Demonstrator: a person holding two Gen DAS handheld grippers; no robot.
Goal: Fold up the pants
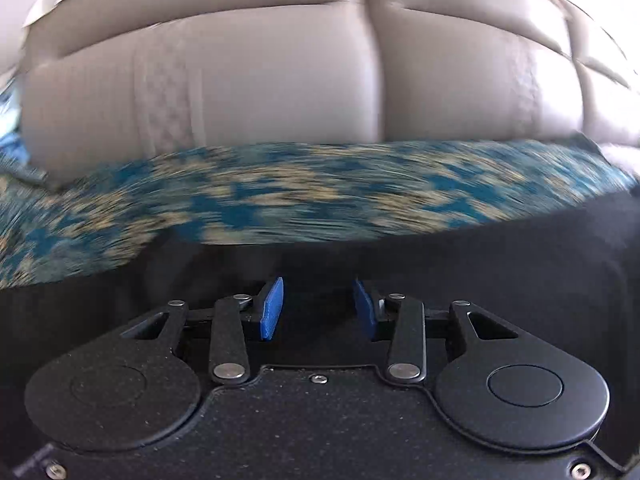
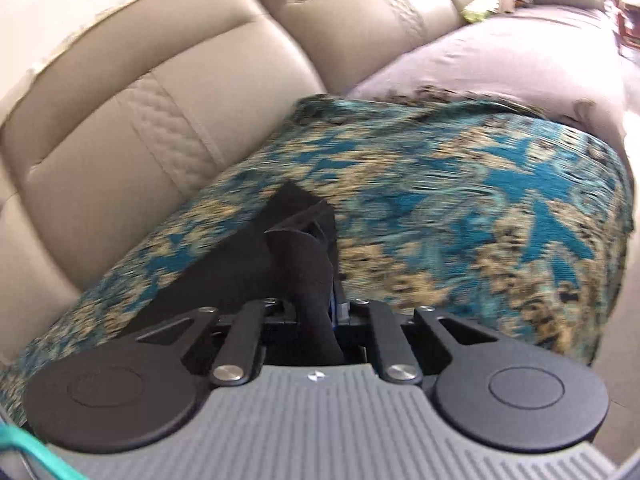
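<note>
Across a sofa [image 2: 132, 120] seat, a teal-and-tan patterned cover [image 2: 460, 208] is lying, and the black pants [image 2: 224, 276] are lying on top of that cover. Behind it, the sofa's beige cushioned back is filling the upper part of both views, with stitched quilted strips running down its panels. Off to the far right in the right wrist view, a pale mauve sheet [image 2: 500, 60] is covering the next stretch of the seat, and some clutter is showing at the room's far edge, too blurred to make out.

Near the bottom of that view, the right gripper [image 2: 320, 304] is pinching a bunched fold of the pants, with the cloth rising out between its nearly closed jaws and a corner of the cloth pointing away over the cover.

Over in the left wrist view, the left gripper [image 1: 318, 306] is standing partly open, its blue pads [image 1: 272, 308] apart with dark pants [image 1: 500, 280] cloth spreading under and ahead of them; whether they are pressing on the cloth I cannot tell. Both pictures are blurring.
</note>
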